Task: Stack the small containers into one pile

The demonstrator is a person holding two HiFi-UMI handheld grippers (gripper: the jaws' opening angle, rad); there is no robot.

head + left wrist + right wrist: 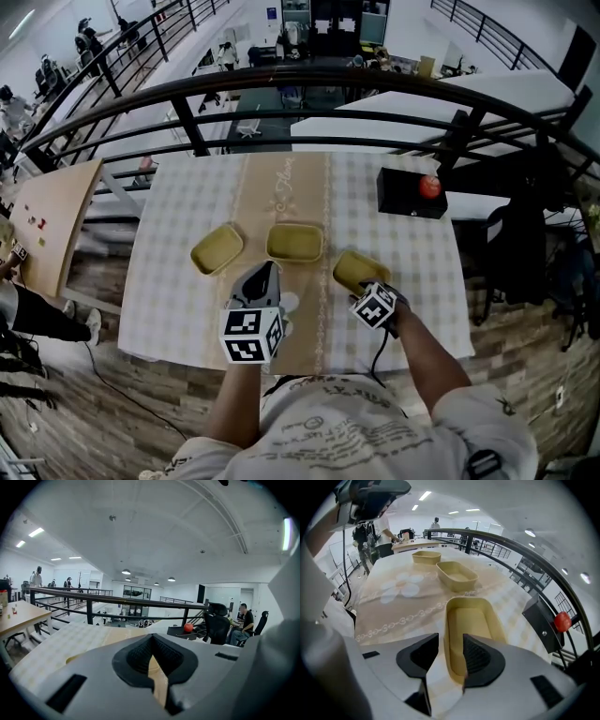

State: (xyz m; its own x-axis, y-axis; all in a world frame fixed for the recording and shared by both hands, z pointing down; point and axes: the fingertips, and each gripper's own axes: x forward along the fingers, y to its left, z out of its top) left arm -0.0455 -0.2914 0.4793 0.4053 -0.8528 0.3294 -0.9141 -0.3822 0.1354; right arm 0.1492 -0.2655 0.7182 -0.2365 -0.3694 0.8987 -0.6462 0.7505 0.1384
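Observation:
Three small yellow containers lie in a row on the checked tablecloth: a left one (pixel 217 248), a middle one (pixel 294 242) and a right one (pixel 358 269). My right gripper (pixel 364 287) is at the near end of the right container (pixel 471 618). It is open, and its jaws straddle that container's side wall, one inside and one outside, with a gap at the outer pad. The middle container (pixel 457 575) and the left container (pixel 425 556) lie beyond. My left gripper (pixel 266 274) hovers just in front of the middle container, shut on nothing (pixel 152 667) and pointing up and away.
A black box (pixel 411 192) with a red ball (pixel 429 186) sits at the table's far right corner. A dark metal railing (pixel 309 80) runs along the table's far edge. A wooden table (pixel 52 220) stands to the left, and an office chair (pixel 216 623) to the right.

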